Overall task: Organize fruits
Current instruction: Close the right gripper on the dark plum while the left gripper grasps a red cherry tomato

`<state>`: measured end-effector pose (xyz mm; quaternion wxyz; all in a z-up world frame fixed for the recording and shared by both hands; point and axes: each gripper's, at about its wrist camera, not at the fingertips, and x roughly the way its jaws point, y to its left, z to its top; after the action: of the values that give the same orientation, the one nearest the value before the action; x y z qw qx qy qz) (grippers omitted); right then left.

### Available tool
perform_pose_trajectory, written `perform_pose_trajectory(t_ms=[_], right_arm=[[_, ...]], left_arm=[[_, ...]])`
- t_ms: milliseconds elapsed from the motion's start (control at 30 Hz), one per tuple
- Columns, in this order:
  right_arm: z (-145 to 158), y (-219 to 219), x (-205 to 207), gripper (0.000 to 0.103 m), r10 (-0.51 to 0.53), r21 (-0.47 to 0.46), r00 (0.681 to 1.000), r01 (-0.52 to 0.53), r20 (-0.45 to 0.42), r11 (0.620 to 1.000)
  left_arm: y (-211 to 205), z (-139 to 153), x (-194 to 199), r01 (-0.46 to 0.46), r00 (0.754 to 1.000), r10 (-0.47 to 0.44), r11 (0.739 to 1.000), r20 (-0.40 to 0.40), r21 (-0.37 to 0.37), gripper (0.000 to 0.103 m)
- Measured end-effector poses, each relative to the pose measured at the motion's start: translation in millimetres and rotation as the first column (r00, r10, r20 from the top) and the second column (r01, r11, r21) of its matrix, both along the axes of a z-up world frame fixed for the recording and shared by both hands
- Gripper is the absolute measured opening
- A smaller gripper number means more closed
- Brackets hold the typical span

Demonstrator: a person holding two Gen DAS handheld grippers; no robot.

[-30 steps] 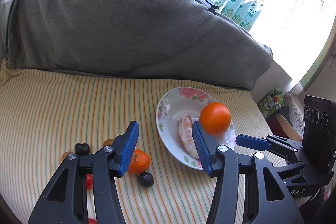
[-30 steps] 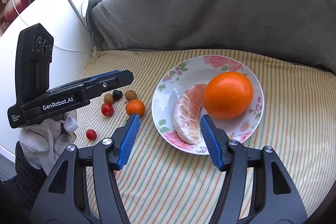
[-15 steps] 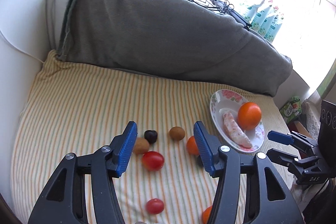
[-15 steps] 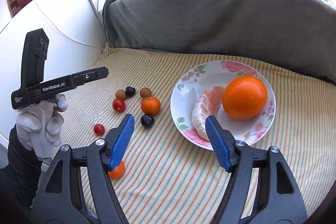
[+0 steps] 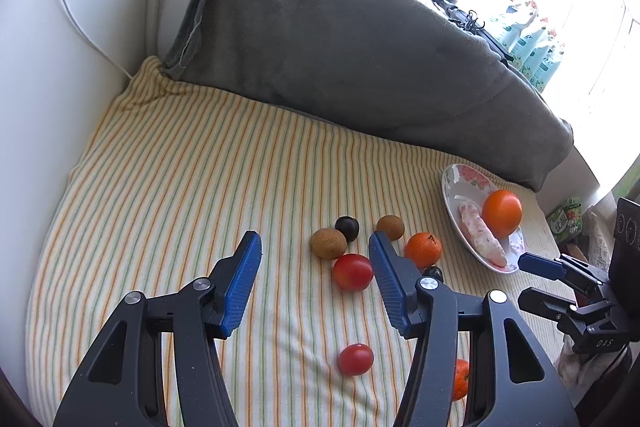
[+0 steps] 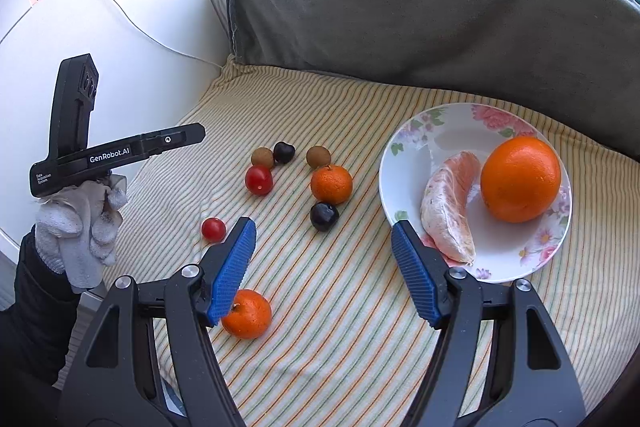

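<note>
Both pairs of tongs hang empty over a striped cloth, so this reads as the reach-for-the-next-fruit step of sorting loose fruit onto the floral plate (image 6: pixel 404 143), which sits toward the cloth's right side, close to the grey blanket (image 6: pixel 420 7) along its back edge. The plate already carries a large orange (image 6: pixel 520 179) and a peeled citrus segment (image 6: pixel 450 207) lying against it. The left tongs (image 5: pixel 314 287) stand part open with nothing between their blue pads; a big red tomato (image 5: pixel 353 271) lies just inside the right-hand pad, with a brown longan (image 5: pixel 329 243) and a dark cherry (image 5: pixel 347 228) just beyond. The right tongs (image 6: pixel 322 267) gape wide and empty over bare cloth; a small mandarin (image 6: pixel 247 313) sits near the cloth's front edge, partly behind the left-hand pad. Another mandarin (image 6: pixel 331 183), a second dark cherry (image 6: pixel 324 215), a second longan (image 6: pixel 318 156) and a small tomato (image 6: pixel 213 229) are scattered mid-cloth. The likely next move is to drop the left tongs around the big tomato, centring it and closing gently, since it could roll or bruise.
</note>
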<state>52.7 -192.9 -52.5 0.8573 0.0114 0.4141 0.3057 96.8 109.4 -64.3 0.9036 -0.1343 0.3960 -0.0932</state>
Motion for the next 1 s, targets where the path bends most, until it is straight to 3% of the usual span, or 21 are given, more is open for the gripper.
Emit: perform_pose_trajectory(t_ms=[367,567,867,1000], right_arm=[[-17,20,2,0.073,0.011,-0.028,1.000,-0.012,-0.024,1.000],[-32,32,9,0.064,0.013,-0.024,0.998,-0.014,-0.067,1.000],[-49,43,23,0.053,-0.013,-0.041,0.995,0.009,-0.099,0.999],[-54,50,27,0.053,-0.013,-0.057,0.995,0.007,-0.100,0.998]], left_arm=[[-17,-19,-3,0.068,0.997,-0.070,0.997,-0.034,-0.042,0.052],[-24,-33,1,0.104,0.991,-0.111,0.990,-0.079,-0.096,0.040],[-35,-42,10,0.112,0.987,-0.121,0.990,-0.102,-0.085,0.037],[-41,-43,13,0.107,0.989,-0.109,0.994,-0.097,-0.030,0.037]])
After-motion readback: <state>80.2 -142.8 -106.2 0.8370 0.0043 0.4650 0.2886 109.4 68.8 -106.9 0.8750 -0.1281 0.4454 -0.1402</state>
